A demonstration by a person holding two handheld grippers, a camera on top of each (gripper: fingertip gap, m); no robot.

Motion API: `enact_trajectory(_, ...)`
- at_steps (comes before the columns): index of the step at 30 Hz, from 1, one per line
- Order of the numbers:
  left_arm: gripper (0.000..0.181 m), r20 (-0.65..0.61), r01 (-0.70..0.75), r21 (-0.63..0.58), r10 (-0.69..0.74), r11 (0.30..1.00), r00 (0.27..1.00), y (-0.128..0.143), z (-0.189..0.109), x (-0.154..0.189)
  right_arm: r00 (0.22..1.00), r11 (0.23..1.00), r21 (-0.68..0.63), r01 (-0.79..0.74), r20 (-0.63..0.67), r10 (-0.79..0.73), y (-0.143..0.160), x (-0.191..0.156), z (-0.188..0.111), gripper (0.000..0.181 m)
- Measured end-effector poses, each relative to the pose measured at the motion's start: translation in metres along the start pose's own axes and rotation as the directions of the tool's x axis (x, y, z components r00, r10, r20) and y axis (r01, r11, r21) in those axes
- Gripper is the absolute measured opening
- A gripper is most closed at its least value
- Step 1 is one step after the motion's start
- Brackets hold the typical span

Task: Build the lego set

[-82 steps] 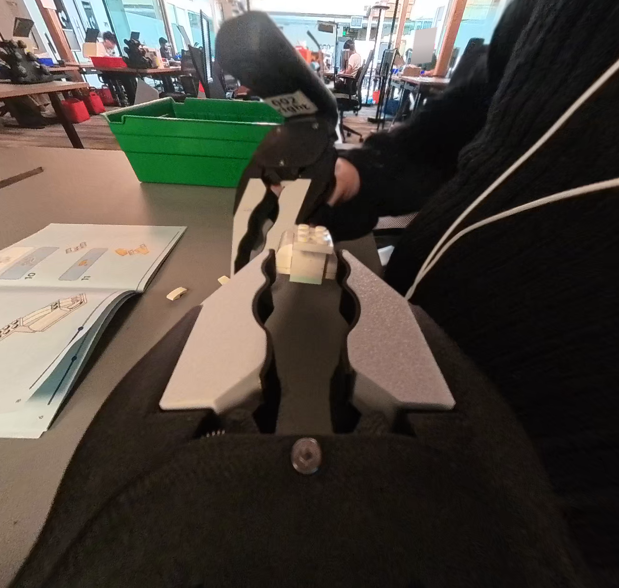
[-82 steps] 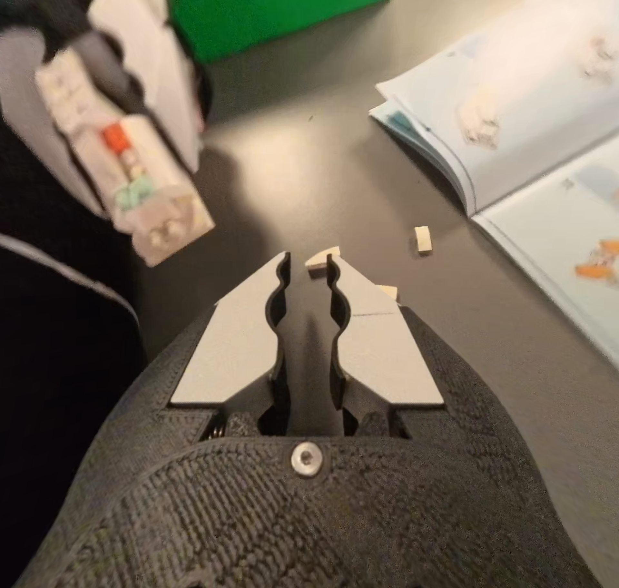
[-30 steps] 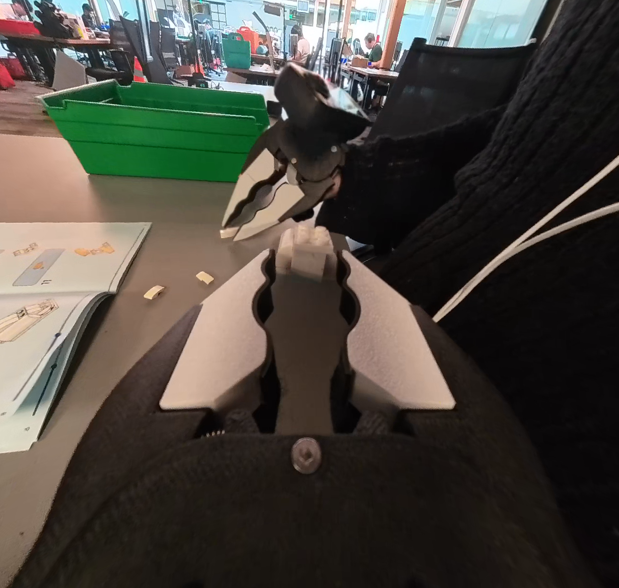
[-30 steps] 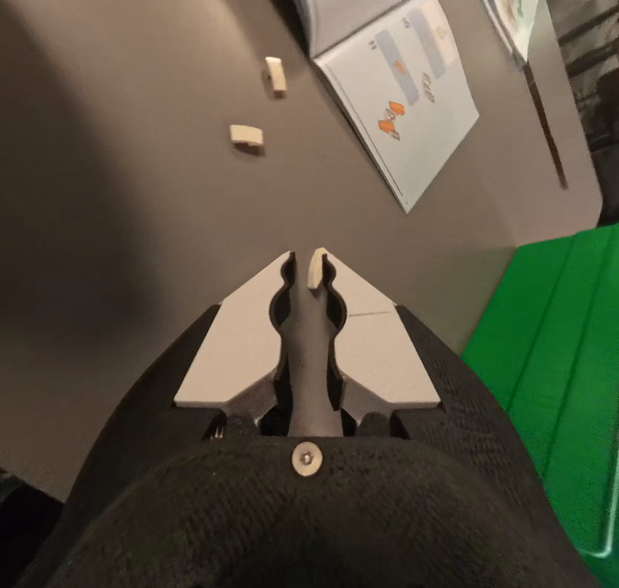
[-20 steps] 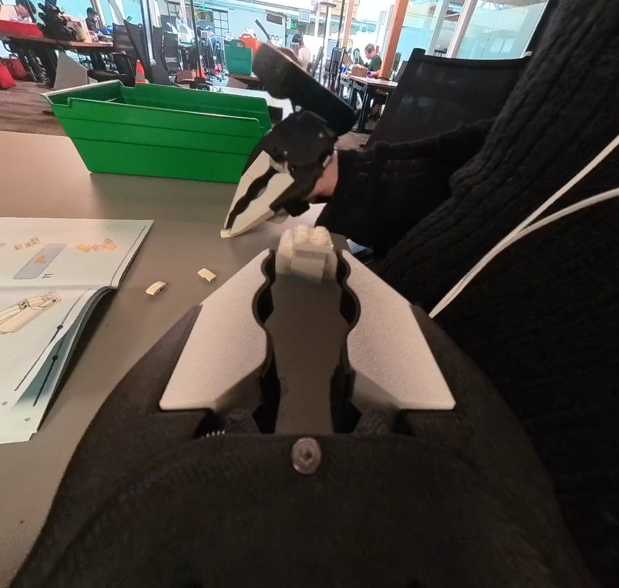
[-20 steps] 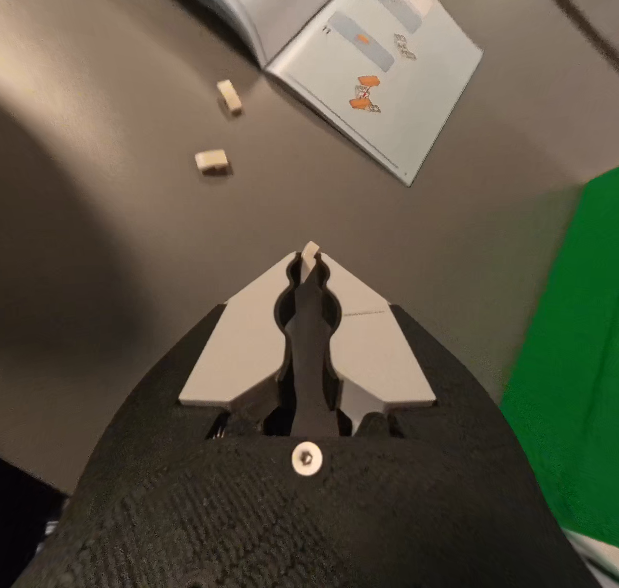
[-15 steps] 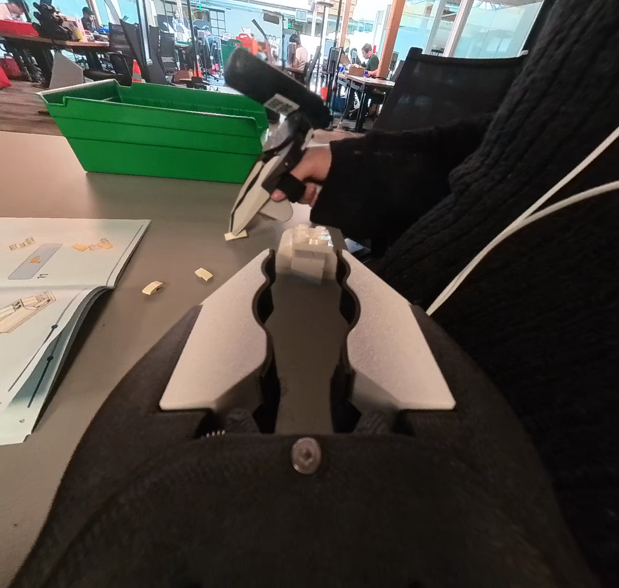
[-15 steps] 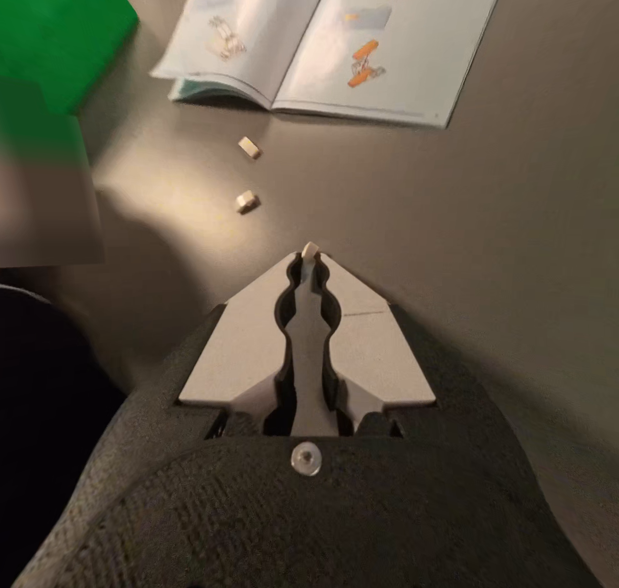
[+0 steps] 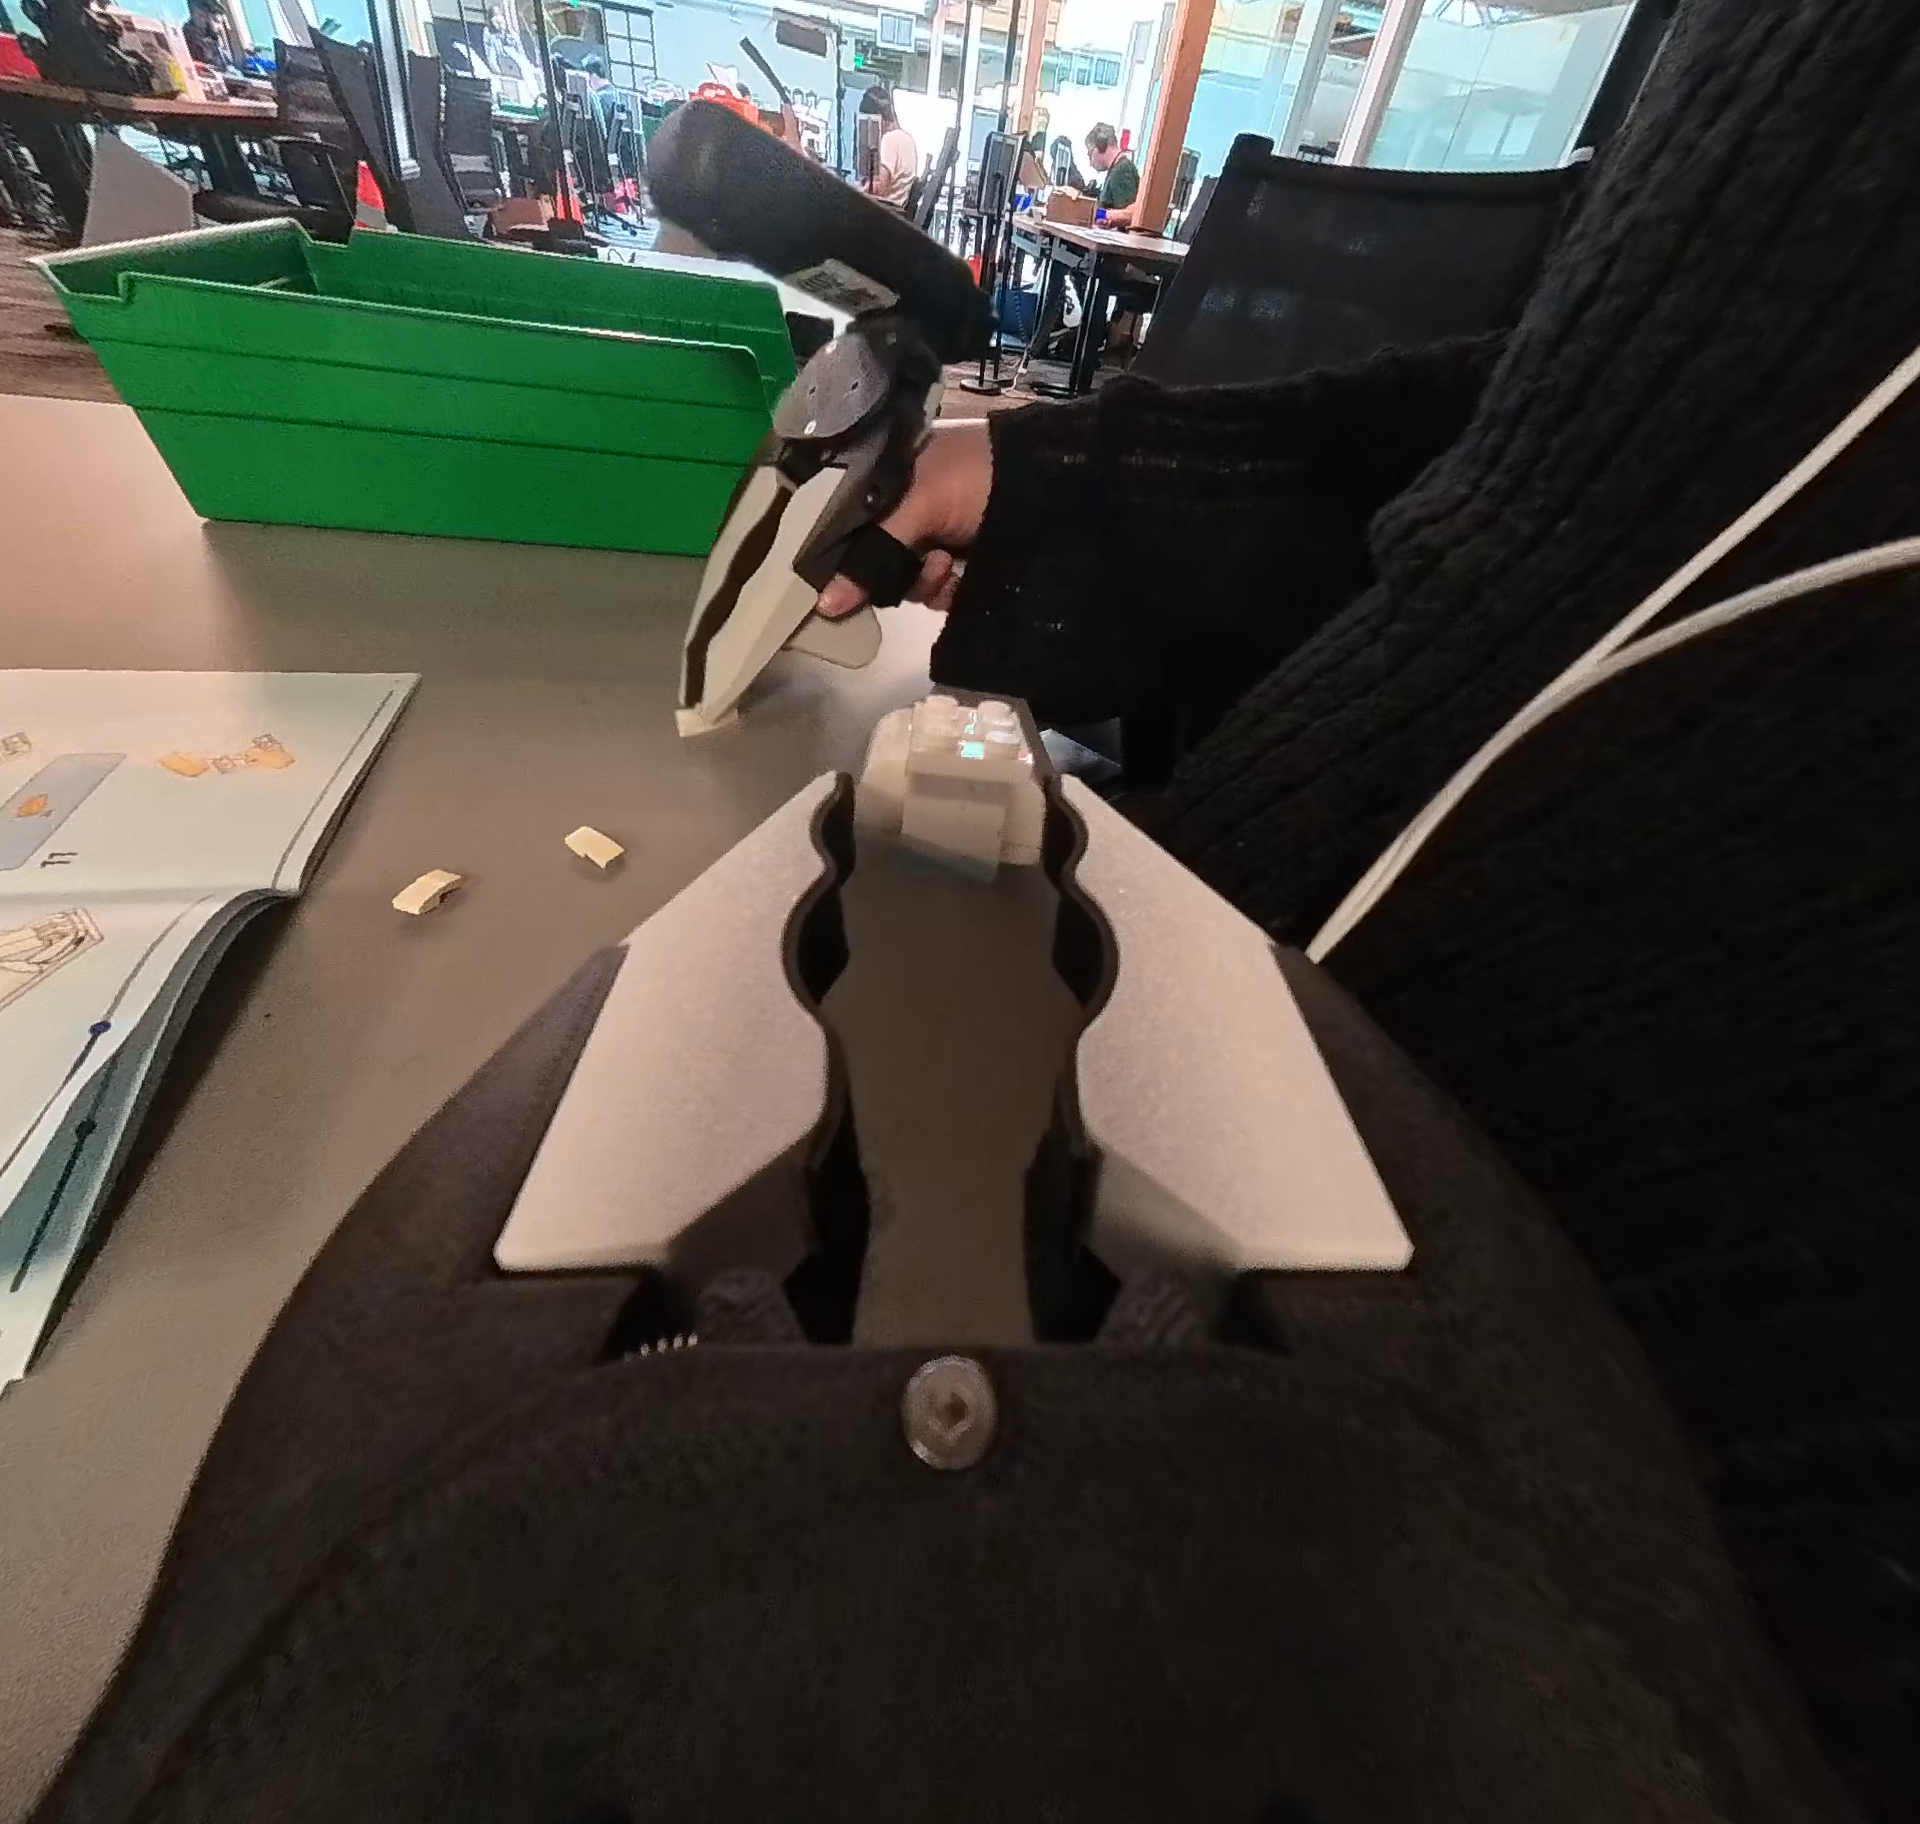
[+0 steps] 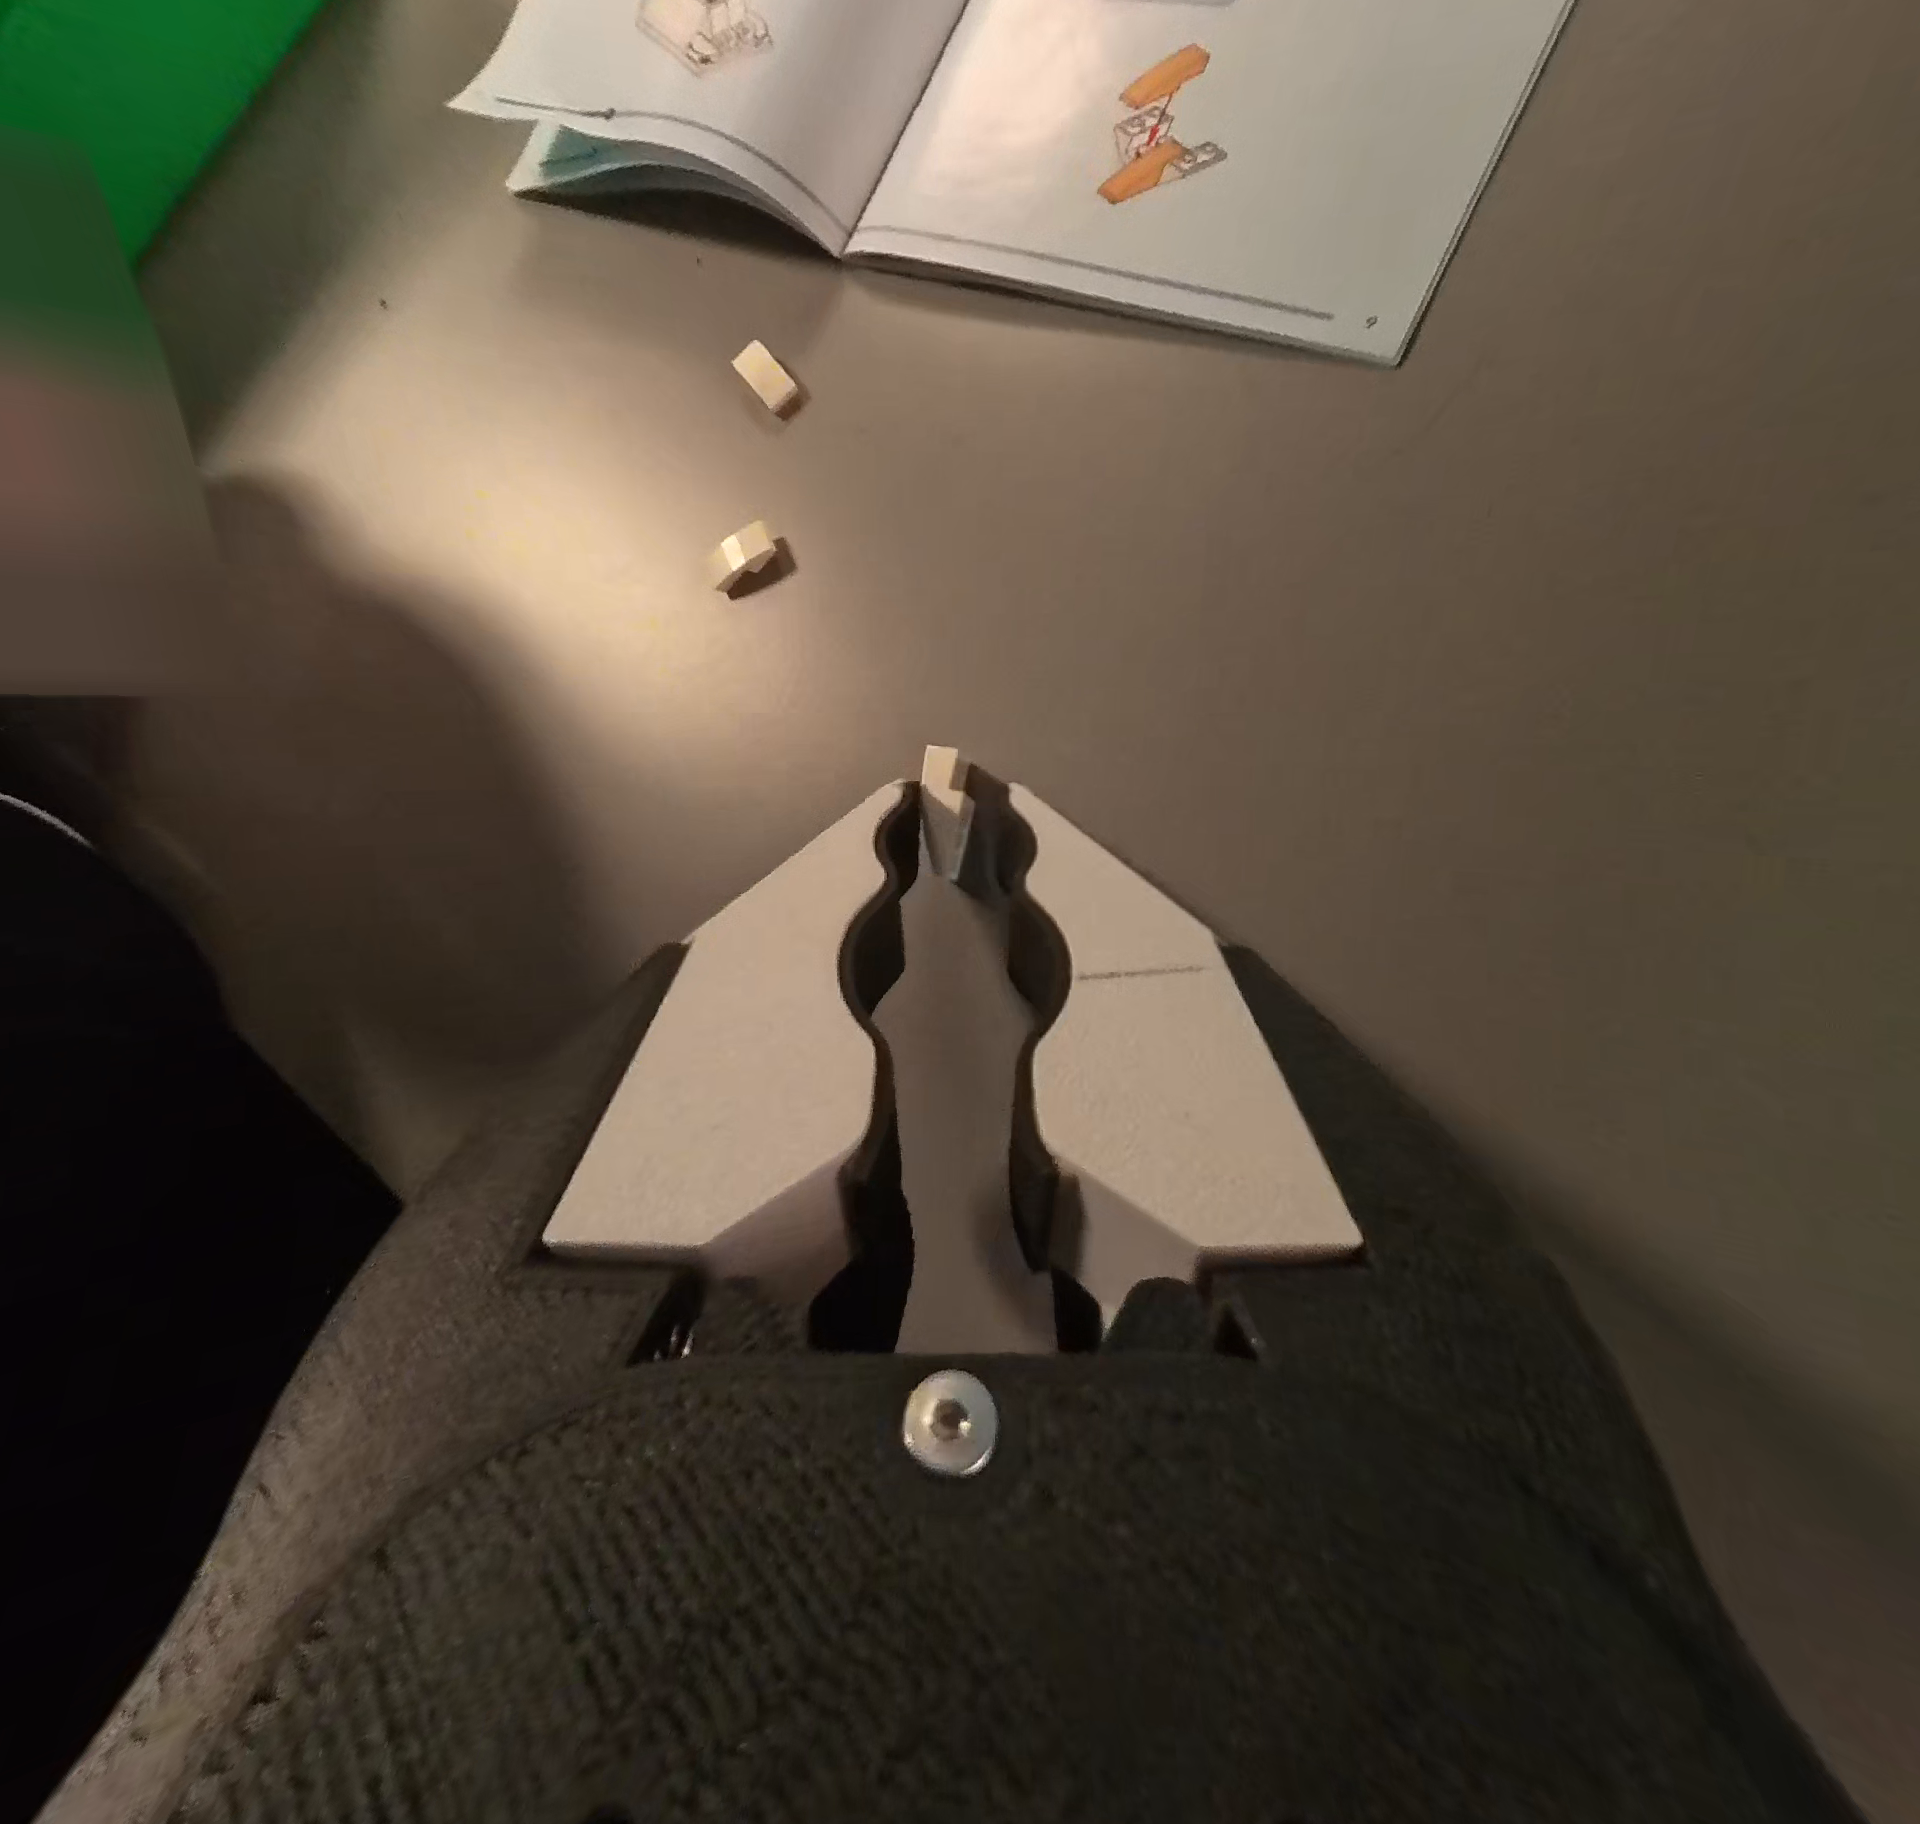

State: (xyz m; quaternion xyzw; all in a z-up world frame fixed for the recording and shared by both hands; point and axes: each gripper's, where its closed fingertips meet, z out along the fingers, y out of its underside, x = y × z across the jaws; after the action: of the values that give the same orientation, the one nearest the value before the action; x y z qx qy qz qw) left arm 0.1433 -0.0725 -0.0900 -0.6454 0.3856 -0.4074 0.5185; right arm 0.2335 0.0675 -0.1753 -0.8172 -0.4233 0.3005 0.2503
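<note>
A small cream piece point(image 10: 943, 795) is pinched at the table by the nearly closed right gripper point(image 10: 951, 806). The white assembly point(image 9: 956, 787) is clamped in the left gripper point(image 9: 948, 818); two spare pieces point(image 10: 750, 559) lie at 11 o'clock. Lifting and stud alignment are judged next.

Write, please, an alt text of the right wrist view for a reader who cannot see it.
The right gripper is shut on a small cream Lego piece just above a grey table. Beyond it two more cream pieces lie before an open instruction booklet; a green bin fills the upper-left corner.
</note>
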Motion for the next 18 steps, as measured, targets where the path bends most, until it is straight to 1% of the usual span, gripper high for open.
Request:
enact_trajectory(2, 0.035, 0.0, 0.0, 0.002, 0.0, 1.0, 1.0, 0.0, 0.0, 0.0, 0.998, 0.999, 0.004, 0.045, -0.051, -0.045, -0.001, 0.006, -0.002, 0.014)
enact_trajectory(4, 0.035, 0.001, 0.002, 0.004, -0.002, 1.0, 1.0, 0.0, -0.001, 0.0, 0.992, 0.994, 0.033, 0.105, -0.074, -0.102, -0.005, 0.005, -0.005, 0.015)
enact_trajectory(6, 0.035, 0.003, 0.004, 0.005, -0.004, 1.0, 1.0, 0.0, -0.002, -0.001, 0.972, 0.975, 0.063, 0.214, -0.111, -0.206, -0.011, 0.001, -0.009, 0.016)
enact_trajectory(8, 0.035, 0.002, 0.008, 0.005, -0.008, 1.0, 1.0, 0.001, -0.002, -0.001, 0.918, 0.931, 0.023, 0.363, -0.18, -0.354, -0.009, 0.0, -0.012, 0.017)
enact_trajectory(10, 0.035, 0.003, 0.01, 0.008, -0.01, 1.0, 1.0, 0.001, -0.002, -0.001, 0.816, 0.849, -0.064, 0.524, -0.249, -0.522, -0.002, 0.0, -0.012, 0.017)
enact_trajectory(12, 0.035, 0.003, 0.013, 0.011, -0.013, 1.0, 1.0, 0.0, -0.003, -0.002, 0.653, 0.716, -0.159, 0.68, -0.313, -0.69, 0.0, -0.002, -0.012, 0.015)
enact_trajectory(13, 0.035, 0.001, 0.016, 0.012, -0.016, 1.0, 1.0, 0.0, -0.003, -0.002, 0.576, 0.649, -0.205, 0.732, -0.323, -0.751, 0.002, -0.004, -0.011, 0.014)
enact_trajectory(14, 0.035, -0.001, 0.018, 0.012, -0.018, 1.0, 1.0, 0.0, -0.003, -0.002, 0.518, 0.598, -0.239, 0.765, -0.323, -0.792, 0.003, -0.006, -0.009, 0.013)
enact_trajectory(15, 0.035, -0.001, 0.018, 0.011, -0.018, 1.0, 1.0, 0.001, -0.003, -0.002, 0.495, 0.575, -0.257, 0.777, -0.317, -0.809, 0.005, -0.007, -0.007, 0.012)
enact_trajectory(16, 0.035, -0.001, 0.016, 0.01, -0.016, 1.0, 1.0, 0.001, -0.003, -0.001, 0.506, 0.586, -0.257, 0.769, -0.316, -0.803, 0.005, -0.007, -0.004, 0.011)
enact_trajectory(18, 0.035, -0.002, 0.015, 0.008, -0.015, 1.0, 1.0, 0.001, -0.003, -0.001, 0.578, 0.652, -0.219, 0.726, -0.321, -0.75, 0.003, -0.004, -0.003, 0.01)
